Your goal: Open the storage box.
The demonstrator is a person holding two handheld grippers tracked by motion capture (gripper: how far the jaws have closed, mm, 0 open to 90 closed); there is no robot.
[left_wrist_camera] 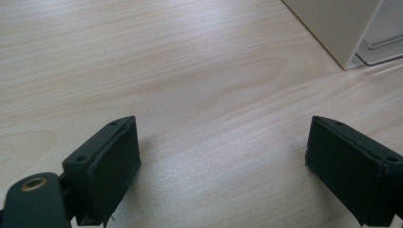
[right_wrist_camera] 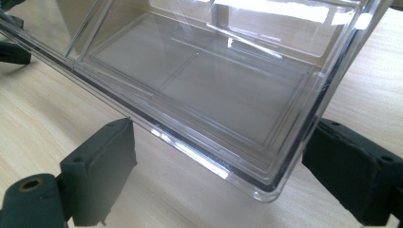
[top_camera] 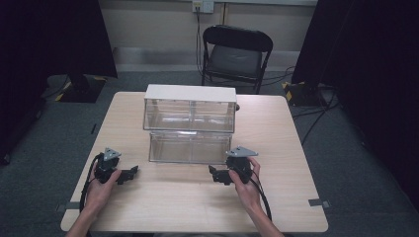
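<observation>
Black rubber pads [right_wrist_camera: 102, 166] on your right gripper [right_wrist_camera: 214, 175] are spread wide with nothing pinched yet, and the front corner of the clear drawer [right_wrist_camera: 204, 95] sits right between them, so you're basically lined up. That drawer is pulled out of the bottom slot of the white-topped cabinet [top_camera: 190, 92] in the middle of the table [top_camera: 276, 197], looking empty. I'd slide the jaws a bit further along so one pad lands inside the front wall and one outside, then squeeze on the flat part, not the rounded corner, since slick plastic likes to pop out. Your left gripper [left_wrist_camera: 223, 161] is also wide open over bare wood, with the cabinet's corner off to one side. Maybe bring it up to steady the cabinet so the whole thing doesn't skate when you move the drawer.
</observation>
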